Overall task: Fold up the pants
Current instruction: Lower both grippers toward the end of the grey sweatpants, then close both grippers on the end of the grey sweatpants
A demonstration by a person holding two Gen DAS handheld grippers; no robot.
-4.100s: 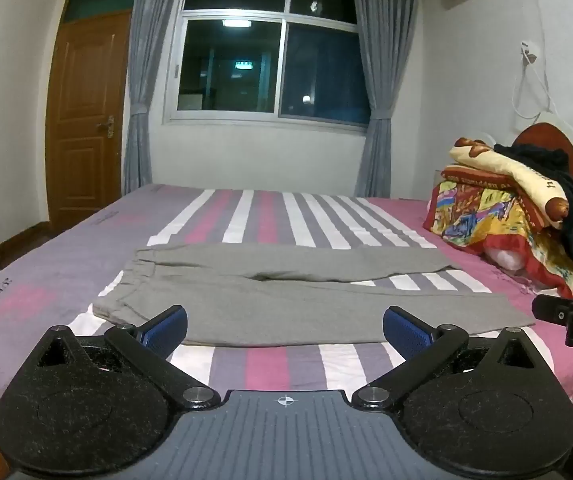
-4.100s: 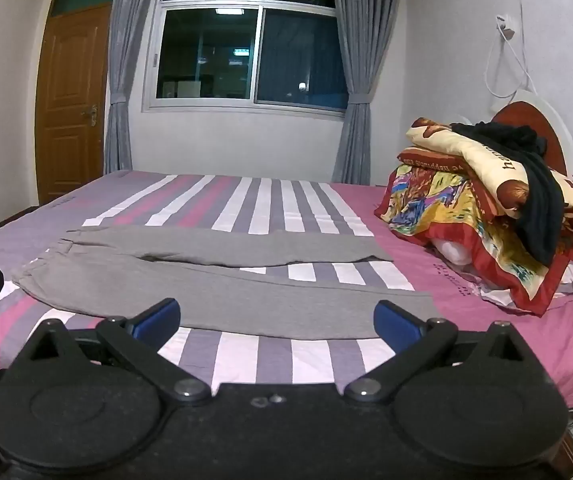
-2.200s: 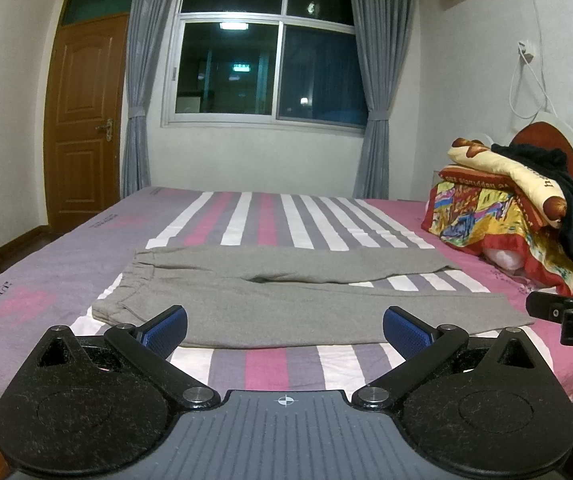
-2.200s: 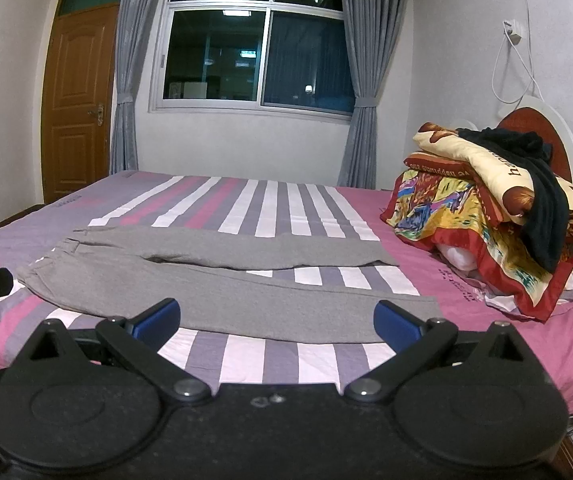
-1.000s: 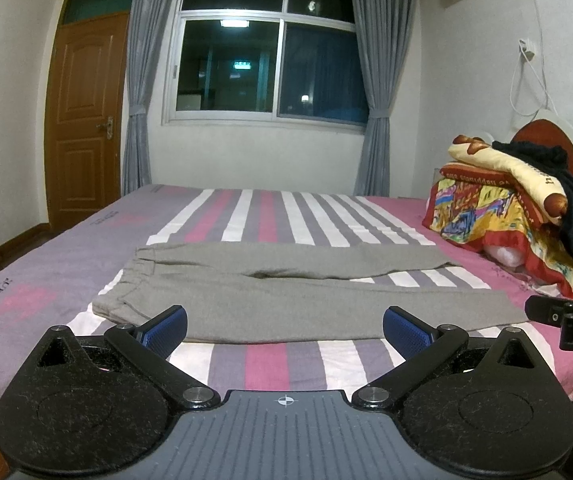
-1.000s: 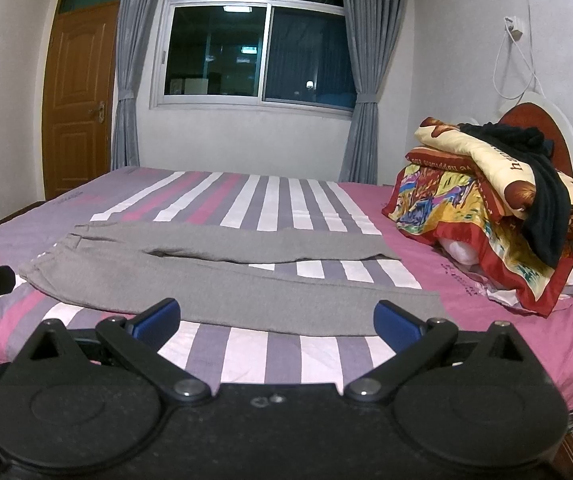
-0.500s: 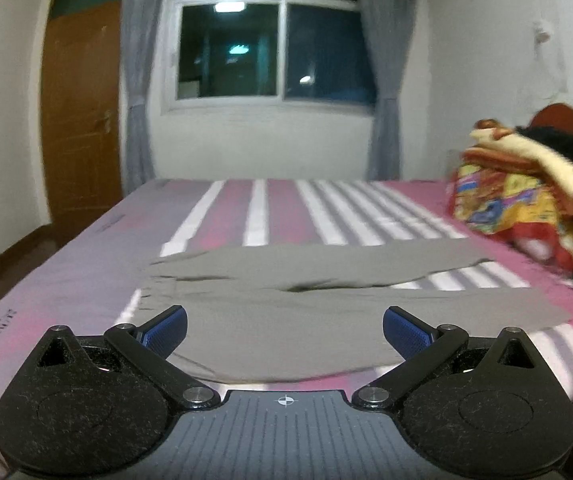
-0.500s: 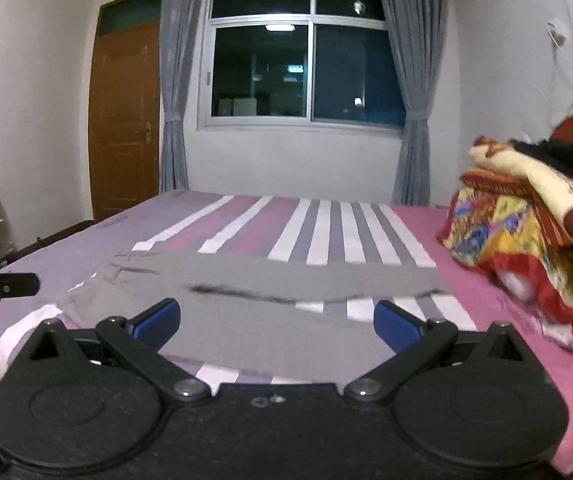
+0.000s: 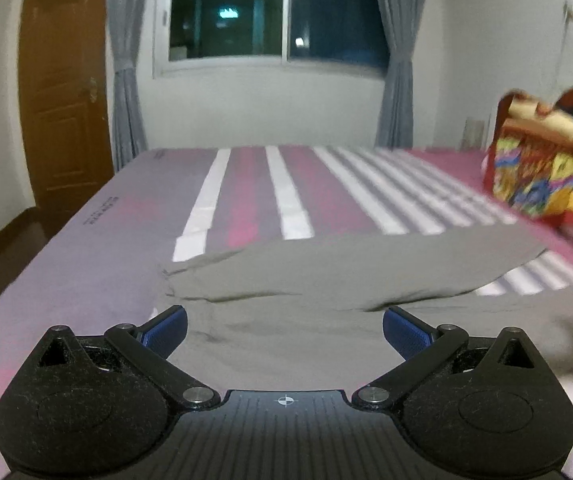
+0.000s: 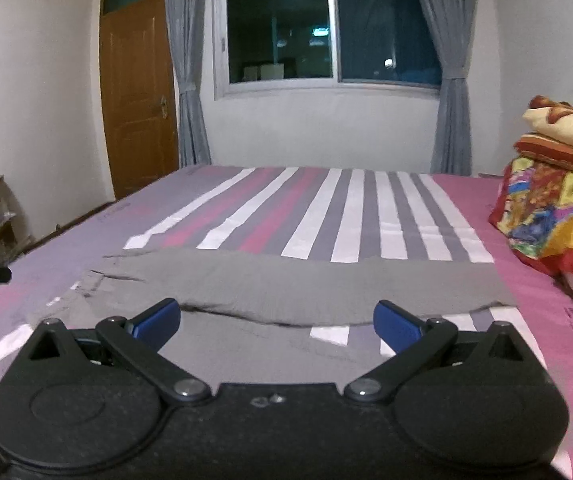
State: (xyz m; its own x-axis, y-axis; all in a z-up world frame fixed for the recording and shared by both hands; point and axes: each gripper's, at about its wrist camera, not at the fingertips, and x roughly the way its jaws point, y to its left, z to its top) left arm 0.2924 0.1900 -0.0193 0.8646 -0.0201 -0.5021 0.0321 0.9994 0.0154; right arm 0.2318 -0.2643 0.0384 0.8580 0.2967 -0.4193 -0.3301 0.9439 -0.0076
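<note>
Blue-padded and spread wide apart, the left tool (image 9: 284, 326) hangs empty just above the waist end of the pants (image 9: 326, 280); the right tool (image 10: 277, 320) is likewise spread and empty, low over the leg end (image 10: 426, 286). Neither touches cloth yet.

Grey pants lie flat across the near part of the striped bed (image 10: 318, 208), waistband to the left, cuffs to the right, the two legs parted by a narrow gap where the sheet shows through. The fabric looks like soft, matt knit: probably light, limp and not slippery, so it should drape and sag between two holds rather than keep a shape. My judgement is to pinch the thicker edges, the waistband corner (image 9: 170, 276) with the left tool and the cuff hem with the right, since one thin layer may slip or bunch.

Beyond the pants the bed is bare up to the far edge, giving room to carry one leg over the other. A heap of bright bedding (image 10: 558, 208) sits close to the cuffs on the right, which limits sweep that way.
</note>
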